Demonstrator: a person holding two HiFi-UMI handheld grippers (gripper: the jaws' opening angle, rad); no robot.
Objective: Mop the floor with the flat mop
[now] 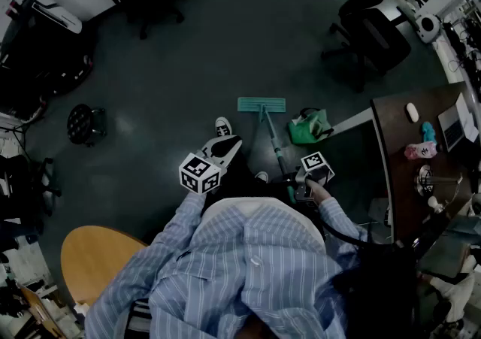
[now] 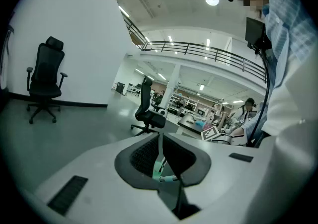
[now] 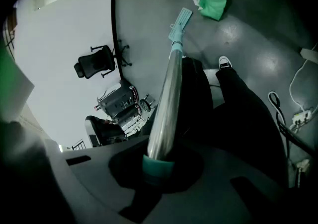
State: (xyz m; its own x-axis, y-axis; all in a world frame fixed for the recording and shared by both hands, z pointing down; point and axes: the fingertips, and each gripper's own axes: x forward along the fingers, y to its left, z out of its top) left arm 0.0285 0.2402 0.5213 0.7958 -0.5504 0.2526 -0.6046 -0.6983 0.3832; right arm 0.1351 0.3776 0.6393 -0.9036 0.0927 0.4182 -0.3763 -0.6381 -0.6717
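The flat mop's teal head [image 1: 261,104] lies flat on the dark floor ahead of my feet. Its metal pole [image 1: 272,140] slants back to my right gripper [image 1: 302,180], which is shut on the pole's upper end. In the right gripper view the pole [image 3: 166,99] runs from the jaws down to the mop head [image 3: 180,19], with a teal collar [image 3: 158,166] sitting at the right gripper [image 3: 159,161]. My left gripper [image 1: 225,148] hangs in front of my body, apart from the mop. In its own view the left gripper [image 2: 160,139] has its pads together and holds nothing.
A green bag [image 1: 308,127] sits on the floor just right of the mop head. A brown desk [image 1: 402,149] with small items stands at the right, office chairs [image 1: 372,25] at the back, a round wooden table [image 1: 94,255] at my lower left. A small black stool [image 1: 81,123] stands left.
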